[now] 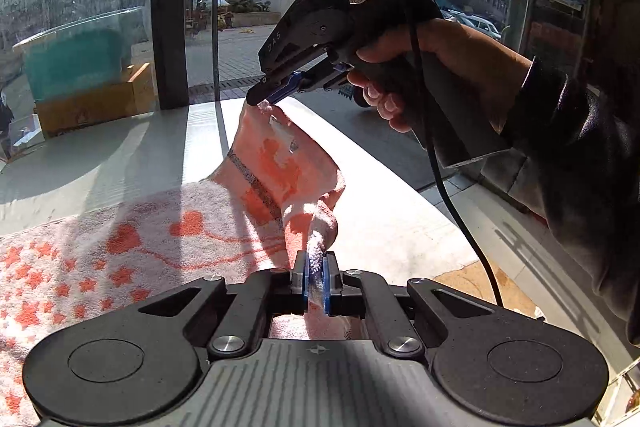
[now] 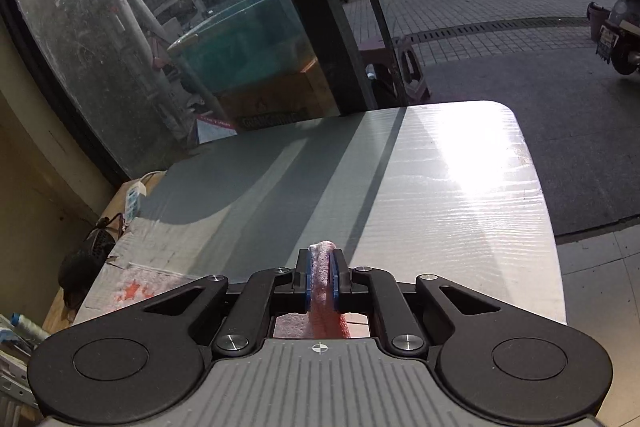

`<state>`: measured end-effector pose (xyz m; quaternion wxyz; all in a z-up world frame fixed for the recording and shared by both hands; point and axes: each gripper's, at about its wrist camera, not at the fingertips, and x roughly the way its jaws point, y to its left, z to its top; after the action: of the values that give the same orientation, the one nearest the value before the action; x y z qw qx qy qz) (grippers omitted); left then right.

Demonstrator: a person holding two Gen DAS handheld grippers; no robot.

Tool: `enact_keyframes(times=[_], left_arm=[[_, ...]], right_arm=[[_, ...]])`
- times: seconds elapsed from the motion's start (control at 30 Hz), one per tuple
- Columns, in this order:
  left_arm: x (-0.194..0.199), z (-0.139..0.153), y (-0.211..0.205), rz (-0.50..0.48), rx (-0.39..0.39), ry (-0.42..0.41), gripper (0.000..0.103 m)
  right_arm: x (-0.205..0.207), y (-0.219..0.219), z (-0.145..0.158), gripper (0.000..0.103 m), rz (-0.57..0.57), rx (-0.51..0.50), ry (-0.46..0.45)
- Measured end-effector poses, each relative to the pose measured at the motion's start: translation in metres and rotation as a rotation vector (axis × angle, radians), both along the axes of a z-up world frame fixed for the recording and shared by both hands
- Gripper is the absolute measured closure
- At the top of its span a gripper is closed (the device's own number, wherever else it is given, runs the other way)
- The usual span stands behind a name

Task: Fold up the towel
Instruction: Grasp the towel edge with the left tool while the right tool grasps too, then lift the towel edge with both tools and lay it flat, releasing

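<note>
A pink towel (image 1: 120, 251) with orange stars and hearts lies on the white table (image 1: 400, 227), its right end lifted. My left gripper (image 1: 316, 259) is shut on one lifted corner of the towel. My right gripper (image 1: 264, 99), held by a hand farther ahead, is shut on the other lifted corner, near a white label (image 1: 282, 135). In the right wrist view my right gripper (image 2: 322, 267) pinches a fold of the towel (image 2: 324, 299) above the table (image 2: 440, 187). A bit of the towel (image 2: 136, 287) lies at the table's left.
Glass windows and a dark frame post (image 1: 170, 7) stand behind the table. A cardboard box (image 1: 92, 103) with a teal tub (image 1: 76, 59) sits outside. The right gripper's black cable (image 1: 456, 207) hangs over the table's right edge. A power strip (image 2: 134, 203) lies left of the table.
</note>
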<state>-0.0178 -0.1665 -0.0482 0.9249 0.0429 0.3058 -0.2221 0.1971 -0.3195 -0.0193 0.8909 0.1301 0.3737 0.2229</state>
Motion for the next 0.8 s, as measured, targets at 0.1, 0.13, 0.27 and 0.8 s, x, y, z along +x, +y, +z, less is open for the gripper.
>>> enact_keyframes(times=[0.1, 0.13, 0.27, 0.8], left_arm=[[-0.006, 0.005, 0.026, 0.051, -0.005, -0.016, 0.097], [-0.008, 0.006, 0.036, 0.072, -0.005, -0.024, 0.097], [-0.014, 0.01, 0.076, 0.156, -0.018, -0.047, 0.097], [-0.039, 0.008, 0.213, 0.444, -0.12, -0.042, 0.097]], right_arm=[[-0.004, 0.02, 0.012, 0.094, 0.025, 0.029, -0.025], [-0.005, 0.026, 0.014, 0.094, 0.031, 0.037, -0.031], [-0.008, 0.06, 0.024, 0.094, 0.069, 0.079, -0.056], [0.006, 0.235, 0.023, 0.094, 0.262, 0.068, -0.037]])
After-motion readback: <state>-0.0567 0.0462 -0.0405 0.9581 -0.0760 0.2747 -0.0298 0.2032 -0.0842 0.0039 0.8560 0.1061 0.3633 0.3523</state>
